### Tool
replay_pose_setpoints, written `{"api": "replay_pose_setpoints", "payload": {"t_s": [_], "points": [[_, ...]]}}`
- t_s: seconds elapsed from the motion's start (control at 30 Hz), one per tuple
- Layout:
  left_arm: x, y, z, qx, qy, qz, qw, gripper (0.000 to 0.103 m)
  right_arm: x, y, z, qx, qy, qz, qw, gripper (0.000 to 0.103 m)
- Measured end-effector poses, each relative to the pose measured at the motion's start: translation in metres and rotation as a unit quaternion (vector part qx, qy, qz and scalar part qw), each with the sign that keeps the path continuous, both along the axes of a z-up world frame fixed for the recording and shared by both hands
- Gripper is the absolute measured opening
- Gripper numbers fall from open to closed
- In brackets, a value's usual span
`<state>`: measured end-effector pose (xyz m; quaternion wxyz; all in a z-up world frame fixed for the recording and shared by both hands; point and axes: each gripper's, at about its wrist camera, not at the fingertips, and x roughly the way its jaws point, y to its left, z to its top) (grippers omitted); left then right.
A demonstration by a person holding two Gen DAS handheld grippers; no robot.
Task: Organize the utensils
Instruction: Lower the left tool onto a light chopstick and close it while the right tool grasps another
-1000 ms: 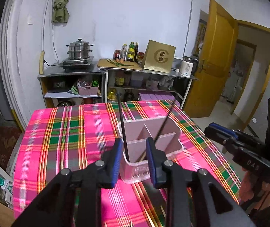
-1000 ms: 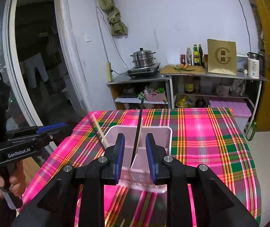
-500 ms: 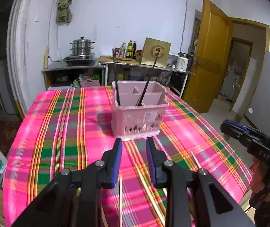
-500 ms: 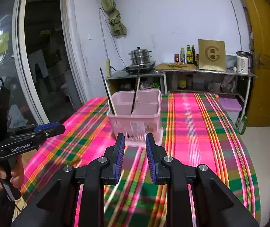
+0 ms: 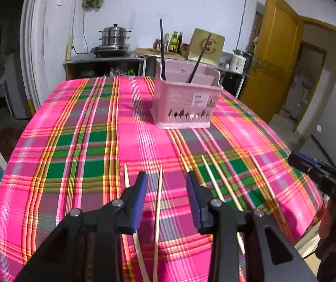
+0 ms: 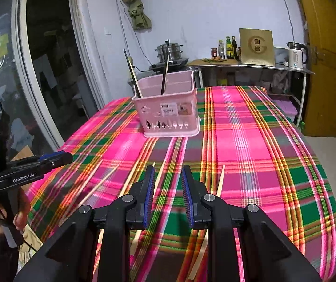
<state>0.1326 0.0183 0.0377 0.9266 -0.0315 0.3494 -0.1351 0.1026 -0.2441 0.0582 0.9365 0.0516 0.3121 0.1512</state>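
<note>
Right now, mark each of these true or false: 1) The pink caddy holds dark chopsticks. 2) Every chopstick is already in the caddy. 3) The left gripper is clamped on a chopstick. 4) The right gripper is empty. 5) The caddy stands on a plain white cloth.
1) True: two dark chopsticks stand in the pink caddy.
2) False: several pale chopsticks lie loose on the table.
3) False: the left gripper is opening; one pale chopstick lies between its fingers, unpressed.
4) True: nothing sits between the right gripper fingers.
5) False: it stands on a pink plaid tablecloth.
</note>
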Motion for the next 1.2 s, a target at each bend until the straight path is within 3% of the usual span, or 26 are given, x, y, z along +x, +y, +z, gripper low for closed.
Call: {"api": "replay_pose_setpoints", "payload": {"t_s": [0.23, 0.5, 1.03, 1.2], "points": [[0.003, -0.005, -0.011, 0.015, 0.012, -0.007, 0.9998, 0.036, 0.007, 0.000, -0.007, 0.010, 0.019, 0.001, 1.000, 0.023], [0.015, -0.010, -0.025, 0.032, 0.032, -0.017, 0.9988, 0.036, 0.018, 0.016, -0.017, -0.012, 0.033, 0.004, 0.999, 0.023], [0.076, -0.030, -0.061, 0.080, 0.116, -0.044, 0.9890, 0.035, 0.089, 0.048, -0.059, -0.043, 0.125, 0.020, 0.991, 0.023], [0.083, -0.033, -0.062, 0.086, 0.117, -0.048, 0.9882, 0.035, 0.105, 0.051, -0.068, -0.050, 0.140, 0.022, 0.989, 0.023]]}}
